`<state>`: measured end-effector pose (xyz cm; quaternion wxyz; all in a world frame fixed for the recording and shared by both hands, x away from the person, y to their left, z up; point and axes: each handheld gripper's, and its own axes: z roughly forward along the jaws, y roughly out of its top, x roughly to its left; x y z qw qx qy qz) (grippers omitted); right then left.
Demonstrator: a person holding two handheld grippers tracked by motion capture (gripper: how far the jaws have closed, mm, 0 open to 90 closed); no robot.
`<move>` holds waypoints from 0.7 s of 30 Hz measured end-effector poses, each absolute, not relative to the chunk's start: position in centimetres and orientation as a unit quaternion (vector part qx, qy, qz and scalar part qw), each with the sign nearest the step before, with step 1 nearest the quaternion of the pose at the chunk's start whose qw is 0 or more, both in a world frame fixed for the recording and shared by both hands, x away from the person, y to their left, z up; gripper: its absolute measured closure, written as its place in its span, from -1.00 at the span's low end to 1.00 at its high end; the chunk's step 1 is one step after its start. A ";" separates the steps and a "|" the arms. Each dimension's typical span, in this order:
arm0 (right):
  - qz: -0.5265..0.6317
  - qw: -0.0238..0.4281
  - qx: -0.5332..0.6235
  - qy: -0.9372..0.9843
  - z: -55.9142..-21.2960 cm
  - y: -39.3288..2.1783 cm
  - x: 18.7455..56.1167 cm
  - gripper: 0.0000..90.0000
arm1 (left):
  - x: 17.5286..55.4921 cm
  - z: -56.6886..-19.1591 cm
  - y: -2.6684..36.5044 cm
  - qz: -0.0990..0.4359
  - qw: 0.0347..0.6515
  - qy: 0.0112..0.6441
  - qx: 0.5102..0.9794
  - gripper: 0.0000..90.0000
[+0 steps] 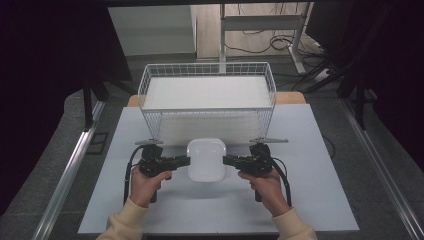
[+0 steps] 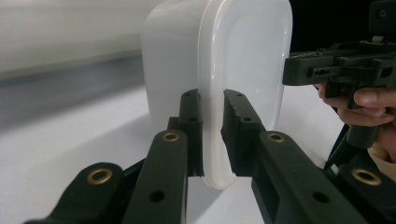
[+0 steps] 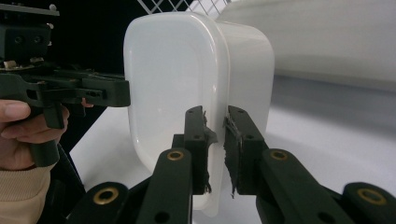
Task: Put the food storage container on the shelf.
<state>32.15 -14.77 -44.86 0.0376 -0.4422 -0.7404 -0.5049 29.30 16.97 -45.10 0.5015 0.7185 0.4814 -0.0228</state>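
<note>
- Evidently the white plastic container [image 1: 205,159] hangs between the two tools, just in front of the wire basket [image 1: 207,70] and above the counter [image 1: 310,200].
- The left hand-held gripper [image 2: 212,122] pinches its rim on one side, pads clamped on the thin lip.
- The right hand-held gripper [image 3: 215,135] clamps the opposite rim likewise.
- Gripping opposite edges likely keeps the tub level and stops it swinging, presumably for a lift over the basket's wall.
</note>
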 end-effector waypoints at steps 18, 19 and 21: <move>-0.518 0.007 -0.417 -0.747 -42.8 -14.8 31.2 0.76 | 28.6 -43.3 17.1 0.000 0.518 0.457 0.723 0.77; -0.519 0.004 -0.416 -0.747 -42.7 -14.8 31.2 0.76 | 28.6 -43.2 17.1 0.001 0.519 0.456 0.723 0.77; -0.520 0.002 -0.413 -0.748 -42.4 -14.8 31.1 0.76 | 28.5 -42.8 17.2 0.005 0.521 0.452 0.724 0.77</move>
